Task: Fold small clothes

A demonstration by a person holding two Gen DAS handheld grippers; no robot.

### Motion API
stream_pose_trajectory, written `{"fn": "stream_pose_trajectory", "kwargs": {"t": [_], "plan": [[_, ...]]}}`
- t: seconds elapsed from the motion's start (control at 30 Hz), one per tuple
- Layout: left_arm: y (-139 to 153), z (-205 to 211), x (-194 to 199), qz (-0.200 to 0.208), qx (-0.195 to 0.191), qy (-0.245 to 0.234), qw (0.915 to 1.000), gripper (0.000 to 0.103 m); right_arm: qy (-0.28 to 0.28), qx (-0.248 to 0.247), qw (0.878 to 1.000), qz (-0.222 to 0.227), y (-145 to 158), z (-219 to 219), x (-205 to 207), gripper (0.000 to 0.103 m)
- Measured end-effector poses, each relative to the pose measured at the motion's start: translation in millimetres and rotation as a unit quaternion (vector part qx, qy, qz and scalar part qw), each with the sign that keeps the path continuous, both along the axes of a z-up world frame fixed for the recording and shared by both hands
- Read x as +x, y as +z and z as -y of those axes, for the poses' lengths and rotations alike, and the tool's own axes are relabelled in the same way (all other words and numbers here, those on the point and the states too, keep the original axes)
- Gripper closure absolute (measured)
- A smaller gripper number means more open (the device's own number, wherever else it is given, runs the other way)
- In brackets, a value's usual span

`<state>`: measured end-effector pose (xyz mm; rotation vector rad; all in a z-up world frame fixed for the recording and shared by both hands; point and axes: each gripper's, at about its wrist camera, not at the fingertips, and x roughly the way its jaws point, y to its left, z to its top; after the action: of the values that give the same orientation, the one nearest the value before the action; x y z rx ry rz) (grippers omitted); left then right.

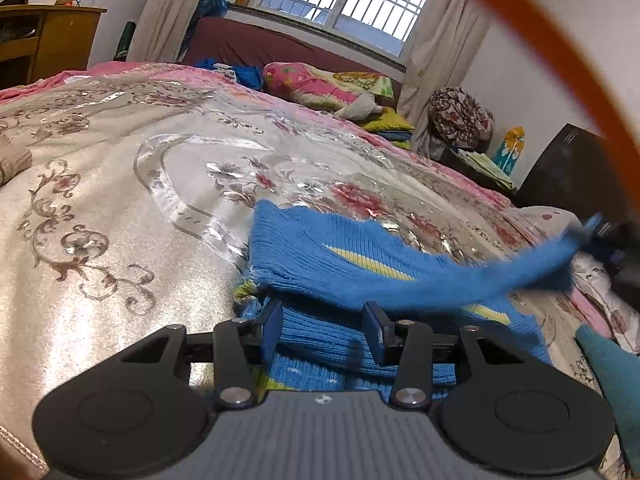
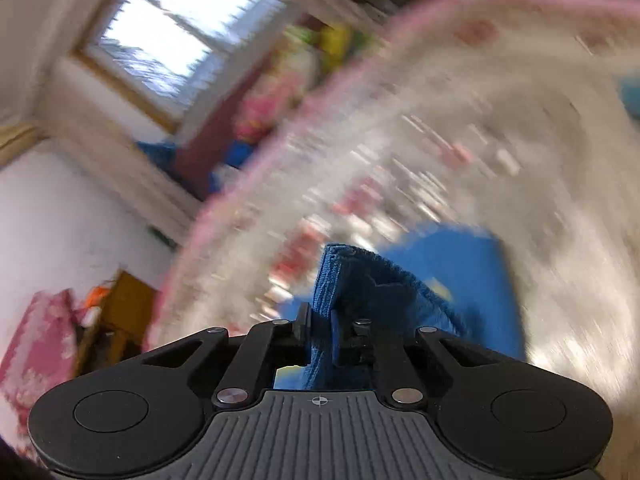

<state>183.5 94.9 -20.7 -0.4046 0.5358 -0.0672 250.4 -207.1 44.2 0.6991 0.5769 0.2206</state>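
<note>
A blue knit sweater (image 1: 304,256) with yellow stripes lies on the floral bedspread (image 1: 120,200). My left gripper (image 1: 324,330) is low over its near part. Its blue pads stand apart with flat ribbed knit between and under them, and they do not pinch it. One blue sleeve (image 1: 520,268) stretches, blurred, across the sweater toward the right edge. In the right wrist view my right gripper (image 2: 320,322) is shut on a folded edge of that blue knit (image 2: 340,276), lifted above the rest of the sweater (image 2: 448,264). The whole right wrist view is motion-blurred.
A floral pillow (image 1: 320,84) and a heap of blue clothes (image 1: 236,72) lie at the head of the bed. At the far left stands a wooden cabinet (image 1: 52,40), and dark furniture (image 1: 572,172) is at the right. A teal cloth (image 1: 612,368) lies near right. An orange cable (image 1: 540,40) arcs overhead.
</note>
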Motion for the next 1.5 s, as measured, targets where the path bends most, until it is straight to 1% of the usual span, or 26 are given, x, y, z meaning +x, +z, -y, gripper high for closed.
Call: {"fn": "stream_pose_trajectory", "kwargs": {"t": [0.07,0.1,0.13,0.17,0.23,0.27,0.33,0.37,0.4,0.43,0.47,0.57,0.63,0.7,0.77,0.83,1.0,1.13,1.2,1.3,1.43,1.5], "plan": [[-0.8,-0.6,0.3,-0.003,-0.002,0.0,1.0,0.055,0.021,-0.019,0.997,0.066,17.5,-7.5,-16.2,0.093],[-0.7,-0.6,0.4,-0.003,-0.003,0.0,1.0,0.055,0.026,-0.02,0.996,0.079,19.0,-8.3,-22.4,0.093],[-0.6,-0.7,0.2,-0.004,-0.003,0.0,1.0,0.055,0.025,-0.016,0.997,0.077,15.5,-6.9,-26.8,0.093],[-0.4,-0.4,0.0,-0.004,-0.003,0.0,1.0,0.055,0.017,-0.011,0.998,0.058,4.9,-2.3,-29.1,0.093],[-0.3,-0.1,-0.5,-0.004,0.0,0.0,1.0,0.055,-0.007,-0.014,1.0,0.003,-22.3,9.3,-27.5,0.093],[-0.4,0.1,-0.2,-0.005,0.001,0.001,1.0,0.055,-0.024,-0.013,0.999,-0.04,-40.7,17.8,-24.0,0.093],[-0.9,0.3,0.3,-0.006,0.003,0.003,1.0,0.055,-0.047,0.001,0.994,-0.101,-69.6,32.9,-19.6,0.093],[-1.1,0.6,0.6,-0.006,0.004,0.003,1.0,0.055,-0.051,0.008,0.992,-0.115,-78.0,37.5,-18.3,0.093],[-1.4,1.0,0.9,-0.007,0.006,0.004,1.0,0.055,-0.054,0.017,0.991,-0.118,-82.3,41.1,-19.1,0.093],[-1.4,1.7,1.1,-0.006,0.01,0.005,0.9999,0.055,-0.054,0.024,0.992,-0.116,-83.0,41.9,-20.8,0.093],[-1.0,2.8,0.9,-0.004,0.014,0.007,0.9999,0.055,-0.053,0.023,0.992,-0.111,-80.7,40.6,-21.2,0.09],[1.5,5.0,-2.2,0.009,0.029,0.011,0.9995,0.055,-0.045,0.002,0.994,-0.1,-73.9,37.8,-19.7,0.088],[4.2,4.2,-4.4,0.021,0.038,0.02,0.9989,0.054,-0.044,0.006,0.994,-0.098,-73.3,38.3,-20.1,0.086],[5.5,2.1,-4.5,0.027,0.046,0.031,0.9981,0.054,-0.042,0.018,0.994,-0.096,-73.1,39.6,-19.8,0.078],[3.5,0.7,-0.4,0.021,0.059,0.041,0.9972,0.054,-0.044,0.018,0.995,-0.093,-69.3,39.6,-21.4,0.075],[1.6,1.8,3.1,0.014,0.076,0.045,0.996,0.054,-0.042,0.017,0.994,-0.094,-70.3,41.1,-22.6,0.074],[-0.2,6.7,12.1,0.013,0.092,0.043,0.9947,0.054,-0.039,0.024,0.994,-0.095,-70.6,45.9,-27.6,0.074],[-8.5,4.2,29.8,-0.014,0.082,0.052,0.9952,0.054,-0.036,0.013,0.995,-0.096,-71.8,41.9,-25.1,0.074],[-10.7,1.3,32.9,-0.024,0.084,0.059,0.9945,0.054,-0.039,0.01,0.995,-0.097,-72.3,39.1,-23.7,0.074],[-8.6,2.7,32.5,-0.03,0.127,0.083,0.988,0.054,-0.048,0.006,0.994,-0.095,-72.0,37.8,-23.2,0.075],[-9.1,-2.2,26.5,-0.032,0.14,0.093,0.9853,0.054,-0.054,0.0,0.994,-0.096,-73.3,37.8,-26.8,0.077],[-9.5,-2.3,23.1,-0.03,0.145,0.094,0.9845,0.054,-0.055,-0.013,0.994,-0.093,-72.1,37.4,-29.7,0.077]]}}
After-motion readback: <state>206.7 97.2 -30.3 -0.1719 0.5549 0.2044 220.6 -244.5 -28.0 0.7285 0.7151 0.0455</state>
